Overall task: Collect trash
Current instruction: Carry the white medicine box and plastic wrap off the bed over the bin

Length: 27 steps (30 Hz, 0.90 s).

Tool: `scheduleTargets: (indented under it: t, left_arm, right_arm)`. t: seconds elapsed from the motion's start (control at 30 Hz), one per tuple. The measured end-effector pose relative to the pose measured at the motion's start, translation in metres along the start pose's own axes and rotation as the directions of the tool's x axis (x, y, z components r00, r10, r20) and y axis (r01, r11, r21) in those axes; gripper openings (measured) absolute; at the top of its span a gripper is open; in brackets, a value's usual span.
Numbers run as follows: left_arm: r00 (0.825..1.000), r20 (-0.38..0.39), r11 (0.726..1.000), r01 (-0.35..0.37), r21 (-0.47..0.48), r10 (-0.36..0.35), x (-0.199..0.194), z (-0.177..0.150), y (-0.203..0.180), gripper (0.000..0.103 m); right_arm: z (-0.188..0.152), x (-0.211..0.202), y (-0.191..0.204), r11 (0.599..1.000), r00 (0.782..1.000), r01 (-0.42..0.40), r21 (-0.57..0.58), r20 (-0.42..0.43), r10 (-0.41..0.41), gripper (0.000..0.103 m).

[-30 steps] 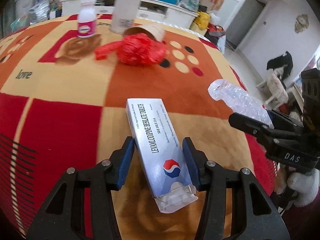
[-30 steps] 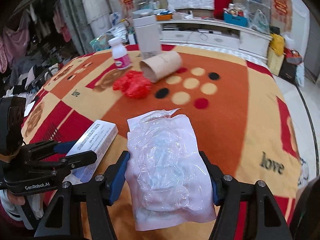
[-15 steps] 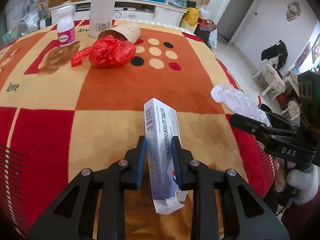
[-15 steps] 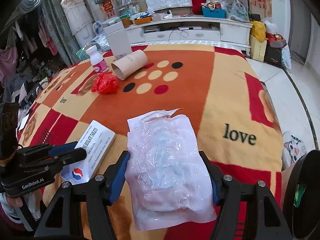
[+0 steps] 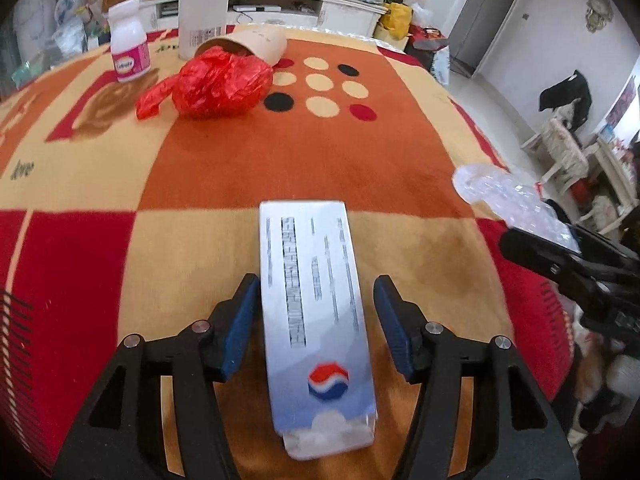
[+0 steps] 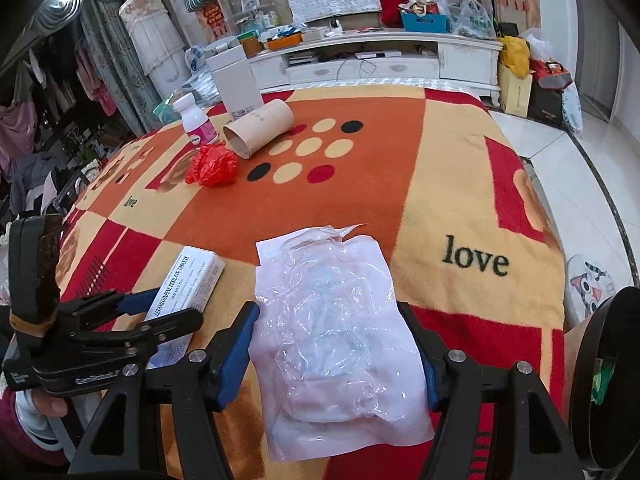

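Tablet box [image 5: 316, 312]: found between the left gripper [image 5: 316, 316] fingers, which had just been opening and stood apart; long axis lay along them, over the blanket [image 5: 328, 152]. Plastic wrapper [image 6: 336, 320]: clamped by the right gripper [image 6: 334, 344].

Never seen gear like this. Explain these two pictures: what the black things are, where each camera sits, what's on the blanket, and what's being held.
There is no robot here. A person holds a pair of black tongs in each hand, and each pair has a camera looking along its fingers. One picture is from the left tongs, the other from the right tongs.

On the patterned blanket are a crumpled red bag, a cardboard tube, a pink-labelled bottle and a tall white box.

The right tongs are clamped on a clear plastic packet. The left tongs have just been opening. A tablet box sits between their jaws with a gap on one side, so it is not gripped.
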<state>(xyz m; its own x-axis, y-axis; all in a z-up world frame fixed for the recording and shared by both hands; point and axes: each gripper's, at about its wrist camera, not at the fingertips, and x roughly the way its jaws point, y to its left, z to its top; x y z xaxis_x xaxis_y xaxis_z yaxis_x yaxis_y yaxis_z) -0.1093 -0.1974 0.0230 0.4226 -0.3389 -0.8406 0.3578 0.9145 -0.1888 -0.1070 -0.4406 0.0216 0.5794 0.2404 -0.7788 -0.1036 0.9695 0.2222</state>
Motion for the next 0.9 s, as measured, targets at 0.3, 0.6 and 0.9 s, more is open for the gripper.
scheduleTargets:
  t: [0.3,0.6,0.9]
  left_arm:
    - [1.000,-0.002,0.999,-0.006,0.039,0.006,0.000,0.003,-0.007,0.045]
    - [0.996,0.063,0.992,0.057,0.114,-0.065,-0.034,0.012,-0.050,0.045]
    - [0.990,0.064,0.971,0.113,0.209,-0.129,-0.038,0.024,-0.105,0.045]
  right_arm:
    - [-0.002,-0.014,-0.011,1.000,1.000,0.003,0.020,0.028,-0.004,0.066]
    - [-0.004,-0.037,-0.035,0.998,0.997,0.018,0.065,0.075,-0.023,0.066]
    - [-0.019,-0.071,-0.079,0.987,0.989,0.071,0.142,0.116,-0.088,0.066]
